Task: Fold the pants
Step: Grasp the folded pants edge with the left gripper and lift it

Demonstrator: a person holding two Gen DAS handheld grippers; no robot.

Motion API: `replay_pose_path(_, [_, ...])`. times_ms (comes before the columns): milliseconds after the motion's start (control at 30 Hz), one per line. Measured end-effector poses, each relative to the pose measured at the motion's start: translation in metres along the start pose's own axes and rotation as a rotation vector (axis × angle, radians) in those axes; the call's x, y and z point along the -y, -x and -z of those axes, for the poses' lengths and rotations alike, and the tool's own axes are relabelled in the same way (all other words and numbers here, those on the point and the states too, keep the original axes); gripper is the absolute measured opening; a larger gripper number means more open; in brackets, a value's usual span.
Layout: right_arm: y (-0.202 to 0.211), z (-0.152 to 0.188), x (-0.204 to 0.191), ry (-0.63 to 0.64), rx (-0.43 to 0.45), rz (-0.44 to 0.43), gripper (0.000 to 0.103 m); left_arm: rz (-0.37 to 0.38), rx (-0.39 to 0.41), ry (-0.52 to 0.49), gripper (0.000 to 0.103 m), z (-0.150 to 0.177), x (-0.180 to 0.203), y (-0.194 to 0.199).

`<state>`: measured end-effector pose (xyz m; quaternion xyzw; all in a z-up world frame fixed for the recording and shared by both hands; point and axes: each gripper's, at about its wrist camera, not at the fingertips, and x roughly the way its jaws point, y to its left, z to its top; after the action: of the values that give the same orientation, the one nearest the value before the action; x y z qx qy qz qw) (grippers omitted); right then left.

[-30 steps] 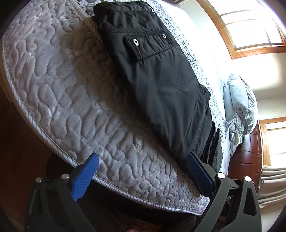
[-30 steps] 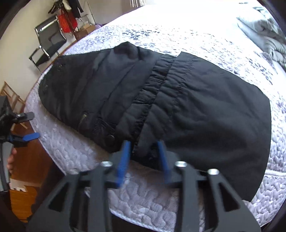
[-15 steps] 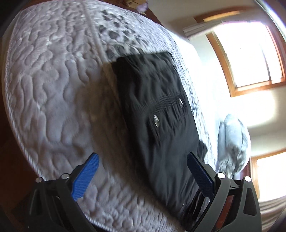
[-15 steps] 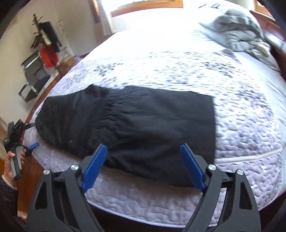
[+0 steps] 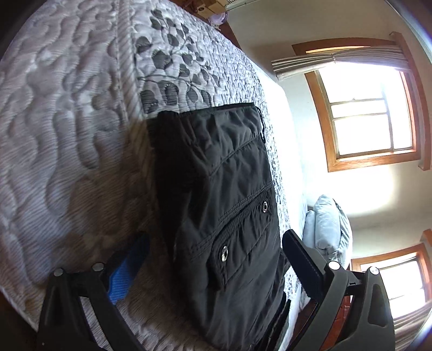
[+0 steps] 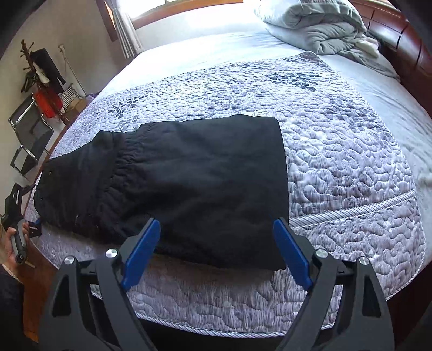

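The black pants (image 6: 189,186) lie folded lengthwise near the bed's (image 6: 351,167) front edge. Both tools, left tool (image 5: 216,259) and right tool (image 6: 216,252), stand wide and empty. The slippery cloth could slide apart, or off the edge, if the next fold catches only the top layer.

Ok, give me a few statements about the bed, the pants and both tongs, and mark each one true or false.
1. The black pants lie on the quilted bedspread. True.
2. The right tongs are clamped on the pants. False: they stand open, gripping nothing.
3. A snap-button pocket shows on the pants in the left wrist view. True.
4. The left tongs are shut. False: they are open.
5. The grey duvet covers the pants. False: it is bunched near the headboard, apart from them.
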<state>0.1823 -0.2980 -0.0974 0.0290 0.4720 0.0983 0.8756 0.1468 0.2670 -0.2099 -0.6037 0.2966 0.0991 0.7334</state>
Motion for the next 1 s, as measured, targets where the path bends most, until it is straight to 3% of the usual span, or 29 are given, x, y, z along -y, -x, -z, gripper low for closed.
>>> replay_pose_path(167, [-0.002, -0.002, -0.007, 0.036, -0.003, 0.011, 0.086, 0.014, -0.004, 0.037, 0.099, -0.010, 0.001, -0.021])
replay_pose_path(300, [-0.008, -0.003, -0.008, 0.040, -0.019, 0.023, 0.086, 0.068, -0.012, 0.039, 0.099, -0.016, 0.011, -0.031])
replay_pose_path(600, [-0.012, -0.003, -0.013, 0.058, -0.032, 0.032, 0.086, 0.020, -0.040, 0.072, 0.098, -0.017, 0.012, -0.054])
replay_pose_path(733, [-0.015, -0.001, -0.009, 0.038, -0.043, 0.040, 0.086, -0.110, -0.050, 0.013, 0.065, -0.015, 0.023, -0.065])
replay_pose_path(1000, [-0.017, 0.003, -0.007, 0.041, -0.048, 0.045, 0.086, -0.140, -0.020, 0.052, 0.035, -0.008, 0.028, -0.069])
